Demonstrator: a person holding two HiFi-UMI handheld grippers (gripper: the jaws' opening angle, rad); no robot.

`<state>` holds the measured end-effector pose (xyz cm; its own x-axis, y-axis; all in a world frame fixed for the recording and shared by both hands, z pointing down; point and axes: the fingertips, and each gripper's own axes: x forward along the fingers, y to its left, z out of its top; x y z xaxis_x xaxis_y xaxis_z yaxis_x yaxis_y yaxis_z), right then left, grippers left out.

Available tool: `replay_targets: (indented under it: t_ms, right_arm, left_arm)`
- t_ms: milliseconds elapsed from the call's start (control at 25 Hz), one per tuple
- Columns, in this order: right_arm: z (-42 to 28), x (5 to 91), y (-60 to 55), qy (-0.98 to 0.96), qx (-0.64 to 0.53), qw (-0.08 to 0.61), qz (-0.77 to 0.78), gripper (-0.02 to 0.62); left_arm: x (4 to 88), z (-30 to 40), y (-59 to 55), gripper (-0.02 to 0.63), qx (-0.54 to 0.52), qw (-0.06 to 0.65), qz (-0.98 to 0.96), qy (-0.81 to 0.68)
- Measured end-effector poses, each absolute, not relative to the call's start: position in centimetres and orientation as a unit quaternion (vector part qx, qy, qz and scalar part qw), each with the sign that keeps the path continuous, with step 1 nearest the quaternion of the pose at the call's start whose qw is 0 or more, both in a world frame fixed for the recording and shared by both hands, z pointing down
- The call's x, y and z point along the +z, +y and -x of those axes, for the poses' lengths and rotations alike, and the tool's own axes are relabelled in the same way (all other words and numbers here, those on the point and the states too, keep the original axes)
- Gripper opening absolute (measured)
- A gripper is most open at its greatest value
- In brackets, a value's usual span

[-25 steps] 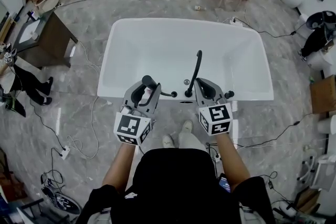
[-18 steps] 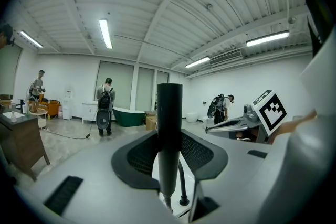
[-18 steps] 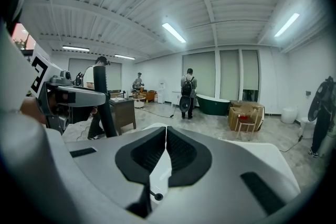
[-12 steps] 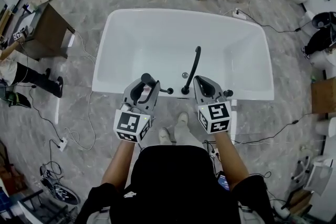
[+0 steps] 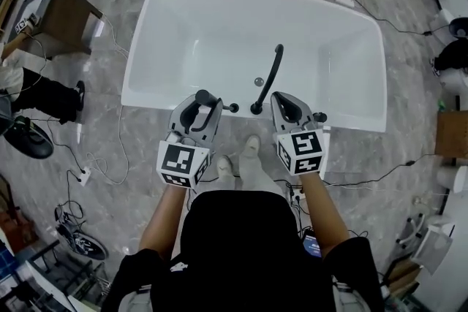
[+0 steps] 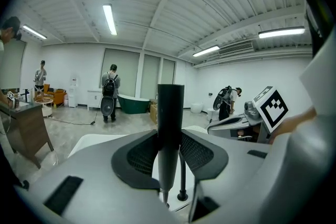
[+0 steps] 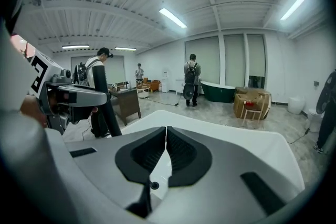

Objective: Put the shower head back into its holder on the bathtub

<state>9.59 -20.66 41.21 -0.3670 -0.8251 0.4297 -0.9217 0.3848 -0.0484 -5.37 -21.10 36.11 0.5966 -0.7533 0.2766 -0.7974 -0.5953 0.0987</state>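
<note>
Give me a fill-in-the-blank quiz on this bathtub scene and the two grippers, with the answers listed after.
The left gripper holds the black ____ between its jaws. The right gripper has its jaws ____, with nothing between them. The bathtub is ____ in colour.
Missing words: shower head; shut; white.

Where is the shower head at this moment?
The shower head is at left centre of the head view, held upright in the left gripper, at the near rim of the bathtub, just left of the black faucet.
</note>
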Motion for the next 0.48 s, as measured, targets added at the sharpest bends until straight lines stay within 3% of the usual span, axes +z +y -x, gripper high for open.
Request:
replay_targets:
  t_ms: [480]
  right_arm:
    - [-10.3, 47.5, -22.6, -0.815, 0.182, 0.204, -0.511, 0.023]
  left_arm:
    - [43.2, 3.8, -22.6, 0.143, 0.137, 0.152, -0.874, -0.442]
